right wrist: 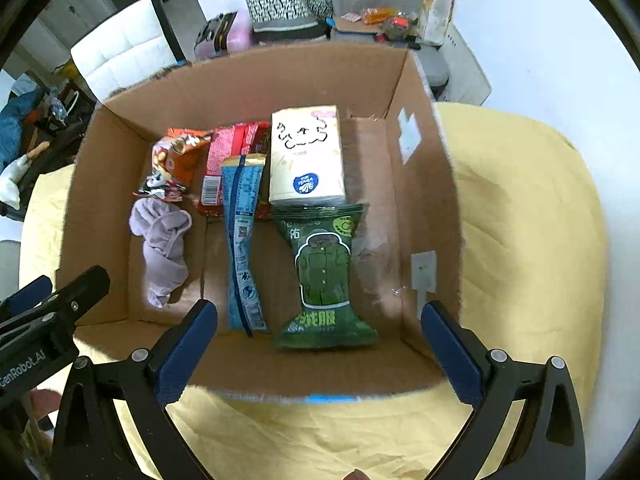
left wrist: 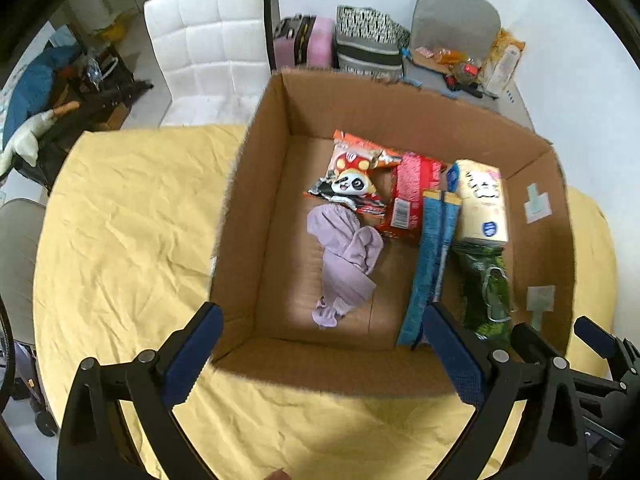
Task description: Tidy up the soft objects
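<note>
A table draped in a crumpled yellow cloth [left wrist: 132,216] is seen, with a cardboard box [right wrist: 248,84] set upon it. Nearest, the left gripper [left wrist: 322,344] and the right gripper [right wrist: 318,344] are held wide apart above the box's near wall, and nothing is gripped by either. Inside, a green packet [right wrist: 324,276], a blue sachet [right wrist: 242,240] and a lilac cloth [left wrist: 346,256] are laid side by side. Behind them, a tissue pack [right wrist: 306,156], a red packet [left wrist: 408,196] and a panda snack bag [left wrist: 352,178] are lined against one another. No soft object is seen left on the cloth; the sorting is judged largely done, perhaps only the rumpled lilac cloth remaining to be straightened.
</note>
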`<action>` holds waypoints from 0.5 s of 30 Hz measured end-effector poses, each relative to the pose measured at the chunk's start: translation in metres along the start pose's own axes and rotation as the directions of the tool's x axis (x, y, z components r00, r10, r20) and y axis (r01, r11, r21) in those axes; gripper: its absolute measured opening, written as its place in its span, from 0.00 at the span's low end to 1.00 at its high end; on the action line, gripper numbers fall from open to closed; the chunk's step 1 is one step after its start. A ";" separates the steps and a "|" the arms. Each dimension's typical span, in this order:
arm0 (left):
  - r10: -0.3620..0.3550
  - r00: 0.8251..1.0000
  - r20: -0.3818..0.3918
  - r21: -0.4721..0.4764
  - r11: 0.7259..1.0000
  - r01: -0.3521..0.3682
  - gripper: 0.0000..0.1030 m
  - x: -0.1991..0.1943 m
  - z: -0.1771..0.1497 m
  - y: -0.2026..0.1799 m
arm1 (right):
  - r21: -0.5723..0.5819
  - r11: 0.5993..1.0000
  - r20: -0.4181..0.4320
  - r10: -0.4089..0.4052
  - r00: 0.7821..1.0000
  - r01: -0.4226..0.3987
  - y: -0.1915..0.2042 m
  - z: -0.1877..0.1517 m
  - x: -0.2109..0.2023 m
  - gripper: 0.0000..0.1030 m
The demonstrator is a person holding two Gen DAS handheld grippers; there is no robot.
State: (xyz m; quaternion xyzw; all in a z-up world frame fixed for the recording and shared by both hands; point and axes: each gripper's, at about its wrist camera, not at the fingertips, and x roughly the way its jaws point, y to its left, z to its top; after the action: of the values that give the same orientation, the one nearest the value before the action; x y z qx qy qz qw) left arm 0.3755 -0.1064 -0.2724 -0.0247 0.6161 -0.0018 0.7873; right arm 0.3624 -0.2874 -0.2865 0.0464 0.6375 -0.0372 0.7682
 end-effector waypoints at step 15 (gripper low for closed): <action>-0.028 0.965 0.261 0.086 0.996 0.005 0.99 -0.183 -0.086 -0.008 | -0.016 0.999 0.245 0.039 0.969 -0.036 -0.015 -0.095 -0.176 1.00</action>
State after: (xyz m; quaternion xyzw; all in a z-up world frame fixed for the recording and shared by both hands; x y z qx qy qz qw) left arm 0.2484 -0.1113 -0.1151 0.0036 0.5059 -0.0312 0.8620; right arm 0.2355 -0.2911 -0.1312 0.0488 0.5367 -0.0245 0.8420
